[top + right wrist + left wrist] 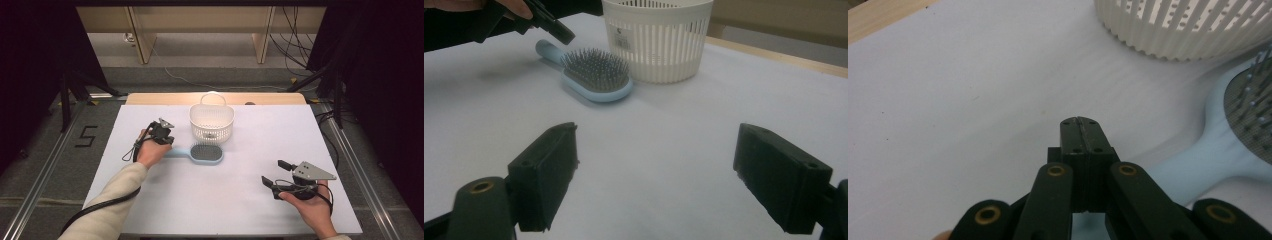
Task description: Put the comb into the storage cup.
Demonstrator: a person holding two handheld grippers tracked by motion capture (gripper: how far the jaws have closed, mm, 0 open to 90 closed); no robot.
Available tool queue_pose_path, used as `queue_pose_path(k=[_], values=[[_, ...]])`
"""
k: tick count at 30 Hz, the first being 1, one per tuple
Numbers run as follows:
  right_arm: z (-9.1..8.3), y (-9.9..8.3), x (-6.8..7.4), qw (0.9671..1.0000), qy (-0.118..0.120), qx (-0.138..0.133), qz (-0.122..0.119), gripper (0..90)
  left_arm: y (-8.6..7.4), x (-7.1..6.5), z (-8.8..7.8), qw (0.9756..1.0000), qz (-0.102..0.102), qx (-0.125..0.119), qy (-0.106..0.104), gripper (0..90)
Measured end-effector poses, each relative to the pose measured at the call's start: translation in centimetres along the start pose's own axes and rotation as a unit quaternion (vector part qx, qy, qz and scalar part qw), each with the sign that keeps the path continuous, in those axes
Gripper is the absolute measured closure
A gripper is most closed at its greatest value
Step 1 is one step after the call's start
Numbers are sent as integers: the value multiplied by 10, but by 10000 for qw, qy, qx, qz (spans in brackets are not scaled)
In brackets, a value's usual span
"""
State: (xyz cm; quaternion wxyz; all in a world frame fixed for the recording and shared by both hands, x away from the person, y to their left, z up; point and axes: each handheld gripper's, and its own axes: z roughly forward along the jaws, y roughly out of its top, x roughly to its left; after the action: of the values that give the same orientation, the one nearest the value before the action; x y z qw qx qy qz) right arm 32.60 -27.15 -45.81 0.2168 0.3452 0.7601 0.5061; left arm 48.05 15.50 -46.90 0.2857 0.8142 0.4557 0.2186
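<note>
- Plainly the work in hand is the blue hairbrush [205, 154], which lies flat on the white bench [225, 200], bristles up, just in front of the white slotted basket [212, 127]. The brush head is near the basket wall, and I cannot tell whether the two touch.
- Its handle points toward the person's left, which puts the slim end on the side of the left tongs [162, 132]. That is probably why this hand is the one that has gone to it.
- In the left gripper view the left tongs are closed, pad against pad, with nothing visible between them. The pale handle runs just beside and below them, so the brush is not gripped.
- From the right gripper view, the tip of the left tongs hangs over the end of the handle. I judge they would have to open before they could take it.
- The right tongs [275, 172] are spread wide and empty, resting low at the near right of the bench, well apart from brush and basket. They seem parked out of the way.
- The basket stands upright with its mouth open, a likely place for the brush to go.
</note>
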Motion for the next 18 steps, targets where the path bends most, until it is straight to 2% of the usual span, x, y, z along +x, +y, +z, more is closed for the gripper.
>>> queue_pose_path(k=[11, 18], values=[[0, 0, 0, 10000, 15, 18, -7, 186, 1, -3, 6, 9989, -5, 465, -37, 898], [0, 0, 0, 10000, 24, 30, -7, 188, -1, -2, 4, 9981, -5, 599, -137, 898]])
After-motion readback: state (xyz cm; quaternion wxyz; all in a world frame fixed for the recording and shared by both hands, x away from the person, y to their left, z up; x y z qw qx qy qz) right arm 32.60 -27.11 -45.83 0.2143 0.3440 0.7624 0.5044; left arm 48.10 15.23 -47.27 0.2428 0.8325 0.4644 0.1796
